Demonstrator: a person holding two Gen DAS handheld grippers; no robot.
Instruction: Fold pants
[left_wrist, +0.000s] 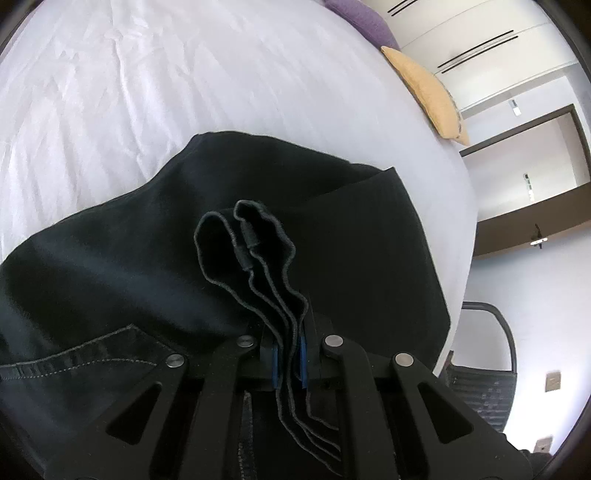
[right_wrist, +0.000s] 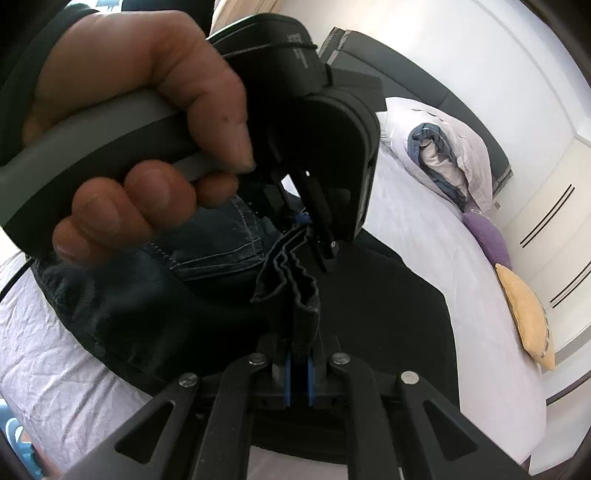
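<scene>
Both jaws clamped on the bunched pants (left_wrist: 258, 266) hem; left hand (right_wrist: 140, 122) only in right-wrist view.

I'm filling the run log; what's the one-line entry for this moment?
stage: fold in progress | left gripper: shut on pants hem | right gripper: shut on pants hem | surface: bed

bright even daylight | fisheye-bent edges, dark corners | slight blur
</scene>
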